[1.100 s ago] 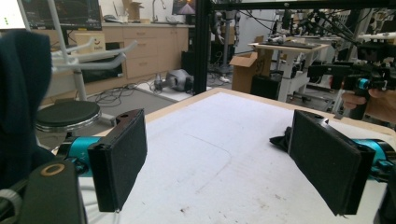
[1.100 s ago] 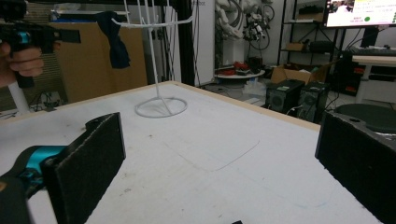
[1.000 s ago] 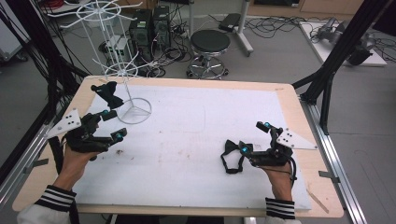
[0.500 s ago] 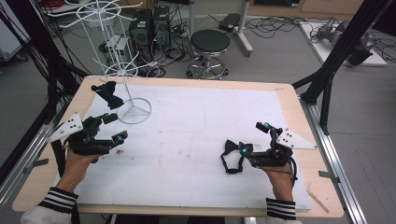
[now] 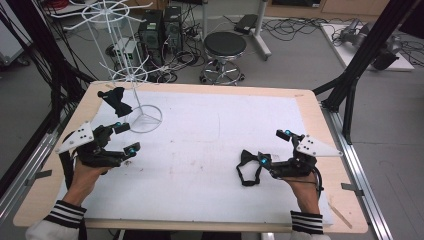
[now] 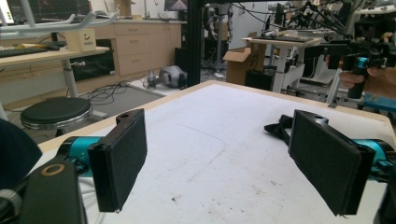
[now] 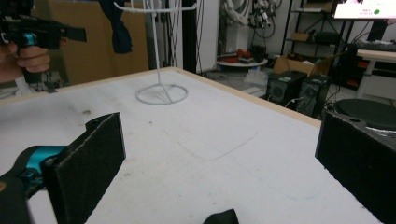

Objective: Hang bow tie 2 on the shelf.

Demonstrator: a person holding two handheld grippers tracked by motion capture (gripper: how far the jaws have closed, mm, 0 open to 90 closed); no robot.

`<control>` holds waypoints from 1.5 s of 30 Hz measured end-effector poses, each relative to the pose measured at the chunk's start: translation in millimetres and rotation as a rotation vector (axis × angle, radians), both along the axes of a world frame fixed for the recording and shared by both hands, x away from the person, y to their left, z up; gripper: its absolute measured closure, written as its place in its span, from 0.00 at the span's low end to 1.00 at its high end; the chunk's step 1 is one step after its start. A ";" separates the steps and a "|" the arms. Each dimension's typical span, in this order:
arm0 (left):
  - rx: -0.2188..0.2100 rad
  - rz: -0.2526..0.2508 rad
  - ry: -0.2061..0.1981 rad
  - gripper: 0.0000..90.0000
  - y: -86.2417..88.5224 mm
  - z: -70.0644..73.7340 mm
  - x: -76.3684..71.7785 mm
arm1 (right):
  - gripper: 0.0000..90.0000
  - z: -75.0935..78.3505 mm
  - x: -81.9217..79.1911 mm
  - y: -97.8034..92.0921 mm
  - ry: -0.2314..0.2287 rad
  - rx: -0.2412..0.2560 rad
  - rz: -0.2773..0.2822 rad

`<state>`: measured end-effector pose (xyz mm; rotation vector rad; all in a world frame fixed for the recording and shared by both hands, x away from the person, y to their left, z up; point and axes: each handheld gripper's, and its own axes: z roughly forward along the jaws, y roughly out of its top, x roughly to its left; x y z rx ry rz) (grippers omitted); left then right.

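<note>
- Counter (image 5: 210,210) has a white mat on top, and two hand-held grippers sit over it, one per side.
- Left gripper (image 5: 126,138) is out at about 9 o'clock on the mat, jaws spread wide with nothing between them. In the left gripper view (image 6: 219,163) the two black pads stand well apart over bare mat.
- Right gripper (image 5: 254,161) is at roughly 4 o'clock, also wide open and holding nothing. Same story in the right gripper view (image 7: 219,163), with lots of gap between the pads.
- Black bow tie (image 5: 248,165) lies flat on the mat right at the tip of the right gripper; can't tell if a jaw is touching it. A bit of it peeks up at the bottom of the right gripper view (image 7: 220,217).
- White wire rack (image 5: 142,117) stands at about 10 o'clock, its ring base on the mat.
- Another dark bow tie (image 5: 116,100) hangs off one of the rack's lower arms, just beyond the left gripper.
- Round black stool (image 5: 225,45) sits on the floor past the far edge.
</note>
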<state>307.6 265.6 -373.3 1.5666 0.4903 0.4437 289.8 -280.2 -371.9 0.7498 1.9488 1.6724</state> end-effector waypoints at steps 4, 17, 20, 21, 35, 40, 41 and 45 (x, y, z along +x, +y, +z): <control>0.005 -0.017 0.000 0.22 -5.7 -1.2 0.9 | 0.01 4.8 4.7 -1.8 0.021 -0.064 0.013; 0.025 -0.045 -0.014 0.22 -16.0 -2.7 1.2 | 0.01 10.5 29.2 -7.3 0.129 -0.238 0.084; 0.022 -0.047 -0.011 0.22 -17.7 -3.3 1.5 | 0.01 11.5 34.5 -8.7 0.149 -0.290 0.094; 0.025 -0.047 -0.011 0.22 -18.0 -3.4 1.6 | 0.01 11.6 36.8 -9.4 0.161 -0.314 0.100; 0.033 -0.056 -0.014 0.22 -20.4 -4.1 3.5 | 0.01 7.8 60.1 -16.5 0.237 -0.496 0.190; 0.039 -0.065 -0.016 0.22 -22.6 -3.9 3.5 | 0.01 0.3 67.5 -14.9 0.270 -0.591 0.204; 0.040 -0.067 -0.016 0.22 -23.0 -3.8 3.4 | 0.01 -2.0 68.8 -14.2 0.283 -0.614 0.208; 0.047 -0.069 -0.016 0.22 -23.4 -3.5 3.7 | 0.01 -10.6 73.6 -11.3 0.308 -0.675 0.229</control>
